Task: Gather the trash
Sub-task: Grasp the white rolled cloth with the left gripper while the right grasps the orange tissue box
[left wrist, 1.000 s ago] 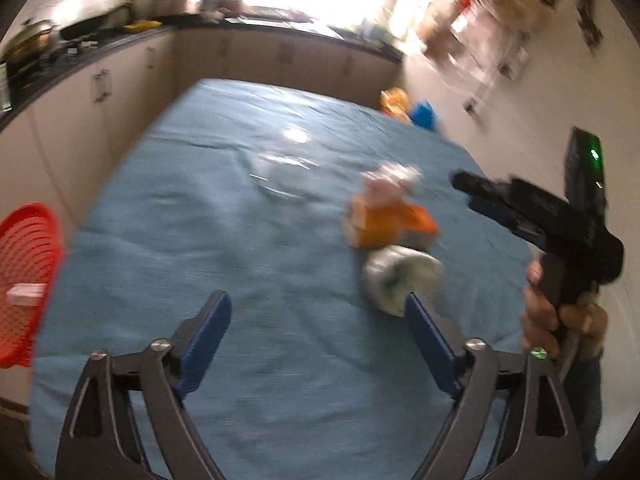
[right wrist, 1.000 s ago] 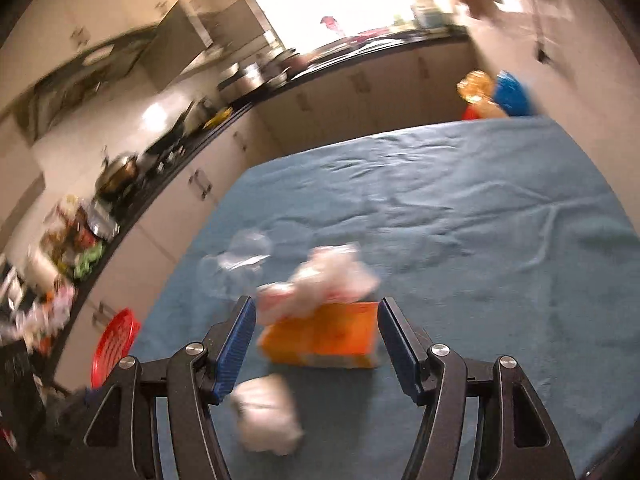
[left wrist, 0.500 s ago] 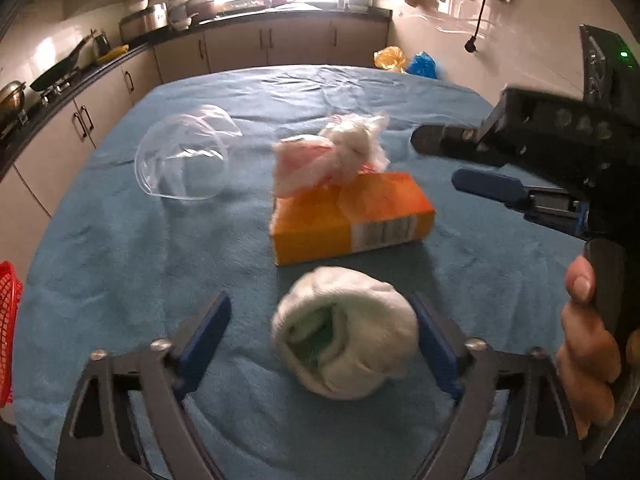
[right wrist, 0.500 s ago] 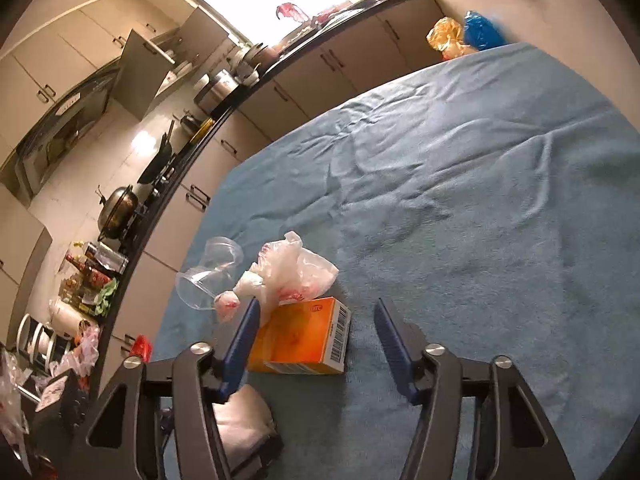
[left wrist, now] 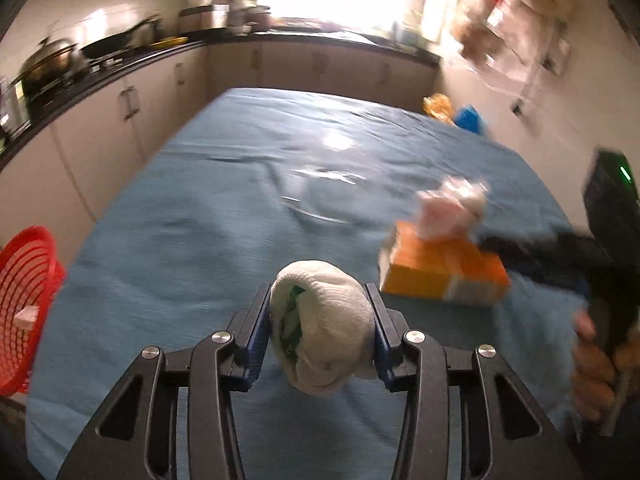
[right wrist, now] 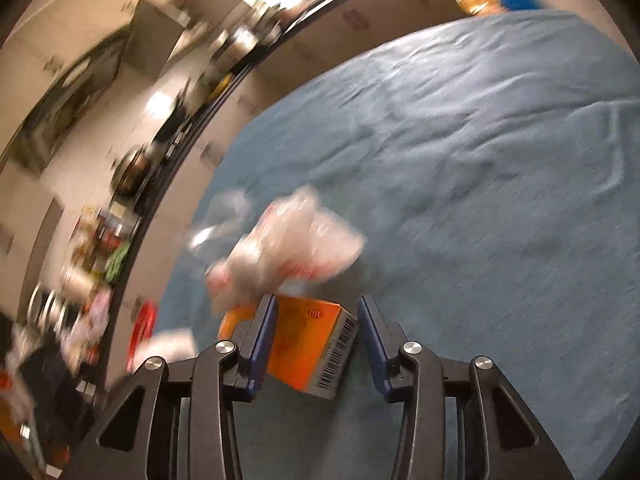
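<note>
1. Between the fingers of the left gripper (left wrist: 318,330) sits the white wad (left wrist: 320,328), a balled cloth or diaper with green showing in its fold. Half a second ago the fingers stood spread on either side of it; now both blue pads press into its sides, and it appears lifted off the blue-covered bench (left wrist: 200,216).
2. The right gripper (right wrist: 316,340) has changed too: its fingers, open around the orange box (right wrist: 310,344) half a second ago, now lie against the box's sides. The left pad touches; on the right a sliver of gap may remain, so a firm pinch cannot be confirmed.
3. In terms of the task, two pieces of trash look secured at once, and carrying them to the red basket (left wrist: 24,300) at the bench's left edge seems the next step.
4. Count: one wad, one orange box, one crumpled plastic bag (right wrist: 288,248) resting on the box's far end, one clear plastic cup (left wrist: 312,196) lying on the bench beyond, blurred.
5. One red basket, holding one small white item (left wrist: 26,316).
6. Two bags, orange and blue (left wrist: 456,114), sit past the far corner.
</note>
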A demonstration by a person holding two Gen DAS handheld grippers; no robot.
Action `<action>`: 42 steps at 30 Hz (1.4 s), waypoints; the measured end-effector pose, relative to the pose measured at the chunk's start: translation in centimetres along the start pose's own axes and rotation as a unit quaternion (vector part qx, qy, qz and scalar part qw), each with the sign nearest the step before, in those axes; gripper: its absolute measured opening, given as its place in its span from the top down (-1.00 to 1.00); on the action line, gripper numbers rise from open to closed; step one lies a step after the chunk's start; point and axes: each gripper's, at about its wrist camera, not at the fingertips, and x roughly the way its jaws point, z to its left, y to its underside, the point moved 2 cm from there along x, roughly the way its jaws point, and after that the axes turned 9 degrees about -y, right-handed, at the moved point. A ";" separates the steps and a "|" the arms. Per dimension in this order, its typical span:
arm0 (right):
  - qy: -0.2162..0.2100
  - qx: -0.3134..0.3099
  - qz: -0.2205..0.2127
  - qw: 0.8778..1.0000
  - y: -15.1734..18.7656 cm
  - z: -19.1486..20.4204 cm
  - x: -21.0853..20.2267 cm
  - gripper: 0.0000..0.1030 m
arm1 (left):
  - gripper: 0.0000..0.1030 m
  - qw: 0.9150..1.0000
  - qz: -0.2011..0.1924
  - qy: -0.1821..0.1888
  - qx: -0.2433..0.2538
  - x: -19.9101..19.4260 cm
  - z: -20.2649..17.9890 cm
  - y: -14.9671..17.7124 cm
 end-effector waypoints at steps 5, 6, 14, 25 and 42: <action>-0.047 -0.093 0.091 0.990 2.6 4.9 0.6 0.05 | 0.17 0.999 -0.017 -0.024 -0.044 0.4 3.5 -0.8; -0.032 -0.111 0.083 0.990 2.8 5.5 0.5 0.00 | 0.17 0.998 -0.018 -0.023 -0.049 0.4 3.8 -0.8; 0.054 -0.184 0.064 0.979 3.9 6.6 2.4 -0.28 | 0.17 0.998 -0.037 -0.023 -0.044 0.2 3.3 -0.8; 0.116 -0.254 0.059 0.959 5.7 8.6 5.4 0.00 | 0.17 0.998 -0.043 -0.016 -0.035 -0.1 2.7 -0.5; 0.059 -0.244 -0.048 0.967 5.5 11.3 0.5 0.02 | 0.17 0.997 -0.065 -0.019 -0.029 -0.8 2.5 -0.5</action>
